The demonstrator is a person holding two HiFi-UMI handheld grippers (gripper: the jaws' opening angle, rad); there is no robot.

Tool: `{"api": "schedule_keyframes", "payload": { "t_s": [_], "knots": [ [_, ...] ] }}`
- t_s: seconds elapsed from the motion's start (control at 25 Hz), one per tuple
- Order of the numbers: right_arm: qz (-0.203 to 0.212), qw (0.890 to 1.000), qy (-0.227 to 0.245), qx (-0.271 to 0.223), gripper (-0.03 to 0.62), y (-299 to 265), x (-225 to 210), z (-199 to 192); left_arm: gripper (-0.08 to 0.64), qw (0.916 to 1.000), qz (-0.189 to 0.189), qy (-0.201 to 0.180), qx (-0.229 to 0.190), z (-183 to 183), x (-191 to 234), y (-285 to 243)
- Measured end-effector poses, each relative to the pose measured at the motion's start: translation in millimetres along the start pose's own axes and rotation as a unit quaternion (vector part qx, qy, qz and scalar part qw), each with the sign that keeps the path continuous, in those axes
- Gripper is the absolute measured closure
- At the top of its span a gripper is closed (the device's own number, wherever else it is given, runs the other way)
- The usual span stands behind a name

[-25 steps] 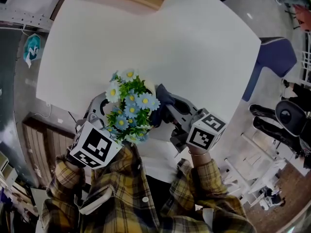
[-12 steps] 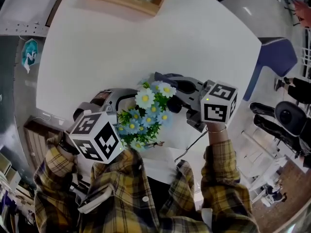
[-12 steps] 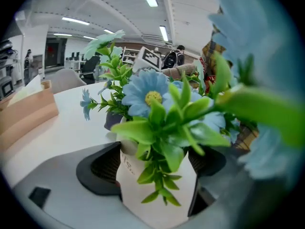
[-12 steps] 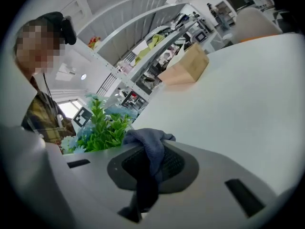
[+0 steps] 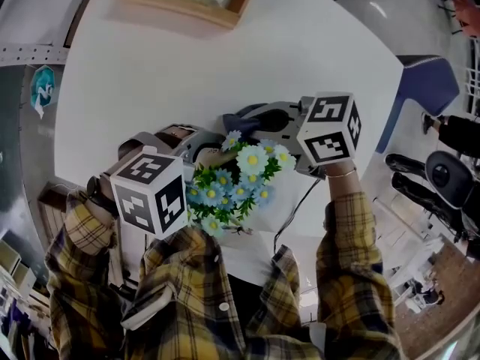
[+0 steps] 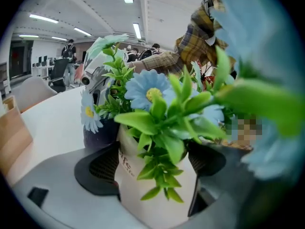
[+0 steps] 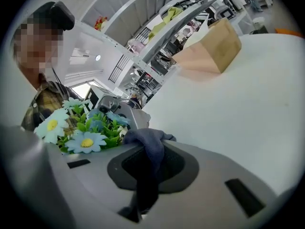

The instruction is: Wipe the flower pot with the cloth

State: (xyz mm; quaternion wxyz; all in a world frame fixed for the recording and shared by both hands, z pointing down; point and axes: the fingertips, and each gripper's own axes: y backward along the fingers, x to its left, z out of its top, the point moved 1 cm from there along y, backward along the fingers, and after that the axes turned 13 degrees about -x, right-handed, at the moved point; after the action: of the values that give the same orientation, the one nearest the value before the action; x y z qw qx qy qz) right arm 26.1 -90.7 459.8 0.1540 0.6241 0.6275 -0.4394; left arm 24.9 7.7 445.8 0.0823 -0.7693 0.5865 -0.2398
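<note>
Both sets of my jaws are clamped near the tabletop's (image 5: 225, 73) near edge, left gripper (image 6: 153, 163) on the white flower pot (image 6: 157, 194), right gripper (image 7: 148, 171) pinching the dark cloth (image 7: 151, 144) just beside the pot's far side, so wiping looks under way, though I cannot tell how much remains.

The flower pot (image 6: 157, 190) sits between the jaws of the left hand-held gripper (image 6: 155, 171) over the worktop's (image 5: 225, 73) near edge, the cloth (image 7: 150, 144) in the right hand-held gripper (image 7: 152, 168) just to its right, a tray (image 5: 172, 7) at the far edge.
</note>
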Motion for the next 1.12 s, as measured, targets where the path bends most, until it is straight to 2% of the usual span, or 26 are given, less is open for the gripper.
{"api": "schedule_keyframes", "payload": {
  "t_s": [0.16,0.32,0.48,0.6,0.72,0.84,0.92,1.0,1.12],
  "knots": [
    [-0.009,1.0,-0.002,-0.022,0.571,4,0,3,0.114,0.9999,0.008,0.009,-0.008,-1,-1,1],
    [-0.041,0.997,0.003,-0.072,0.571,18,-1,7,0.114,0.9982,0.048,0.031,-0.021,-3,-2,5],
    [-0.088,0.988,0.017,-0.127,0.571,43,-5,16,0.115,0.9938,0.088,0.057,-0.037,-7,-6,14],
    [-0.119,0.979,0.03,-0.164,0.571,63,2,23,0.117,0.9863,0.12,0.089,-0.07,-3,-15,27],
    [-0.16,0.963,0.059,-0.207,0.571,88,14,31,0.123,0.9762,0.161,0.103,-0.102,7,-21,42],
    [-0.208,0.939,0.108,-0.25,0.571,115,41,41,0.212,0.9674,0.199,0.098,-0.123,21,-32,54],
    [-0.235,0.923,0.133,-0.275,0.571,130,67,46,0.245,0.963,0.214,0.097,-0.132,31,-44,59],
    [-0.253,0.908,0.154,-0.297,0.571,143,94,49,0.245,0.9586,0.22,0.101,-0.15,43,-58,64],
    [-0.266,0.887,0.18,-0.332,0.571,158,135,56,0.275,0.9435,0.239,0.106,-0.204,72,-74,76]
  ]
}}
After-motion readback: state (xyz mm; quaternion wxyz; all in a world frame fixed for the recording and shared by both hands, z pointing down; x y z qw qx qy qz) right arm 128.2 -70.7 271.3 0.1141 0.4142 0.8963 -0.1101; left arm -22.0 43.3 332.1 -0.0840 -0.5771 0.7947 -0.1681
